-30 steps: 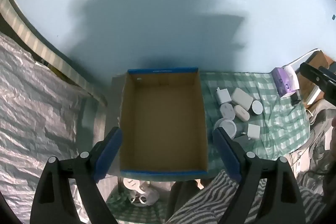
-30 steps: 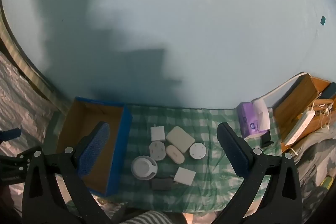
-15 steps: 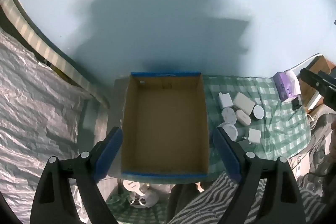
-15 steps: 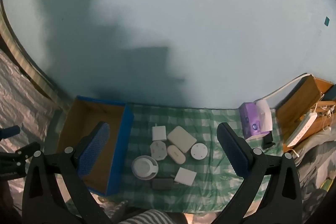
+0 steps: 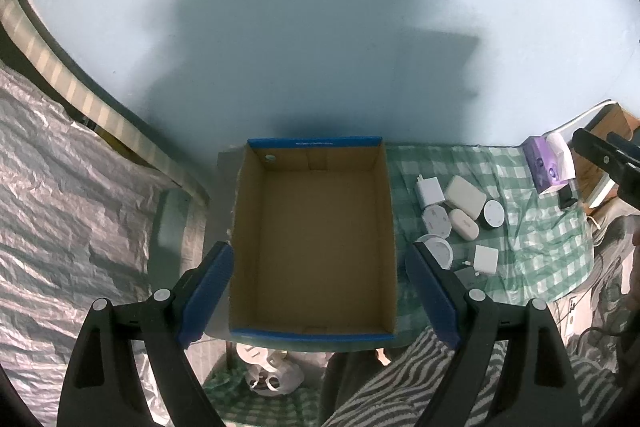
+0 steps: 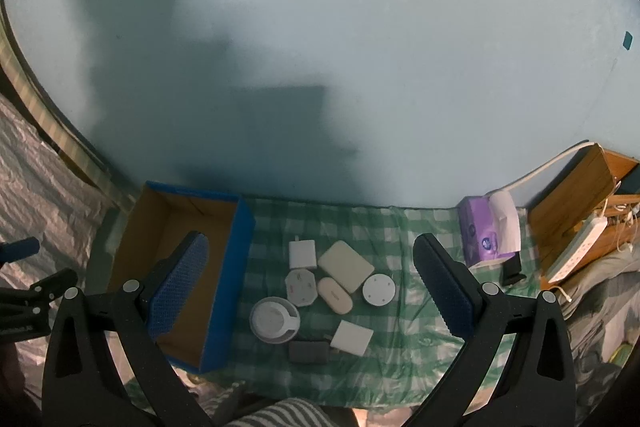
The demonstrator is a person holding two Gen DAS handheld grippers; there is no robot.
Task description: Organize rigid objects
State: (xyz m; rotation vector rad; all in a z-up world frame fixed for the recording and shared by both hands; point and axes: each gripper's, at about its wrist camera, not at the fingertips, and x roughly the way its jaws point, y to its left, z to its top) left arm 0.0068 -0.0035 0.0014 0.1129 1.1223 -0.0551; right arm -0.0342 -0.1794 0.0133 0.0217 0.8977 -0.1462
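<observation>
Between the right gripper (image 6: 308, 291), jaws spread wide and holding nothing, sits the cluster of white gadgets (image 6: 320, 287) on the green checked cloth (image 6: 400, 347), straight ahead and below, so the right hand is clearly nearer. Over on the left gripper (image 5: 320, 295), jaws equally spread, empty, framing the open cardboard box (image 5: 312, 251), whose long axis runs away from them. Outward, a purple tissue pack (image 6: 480, 239); its print is unreadable.
</observation>
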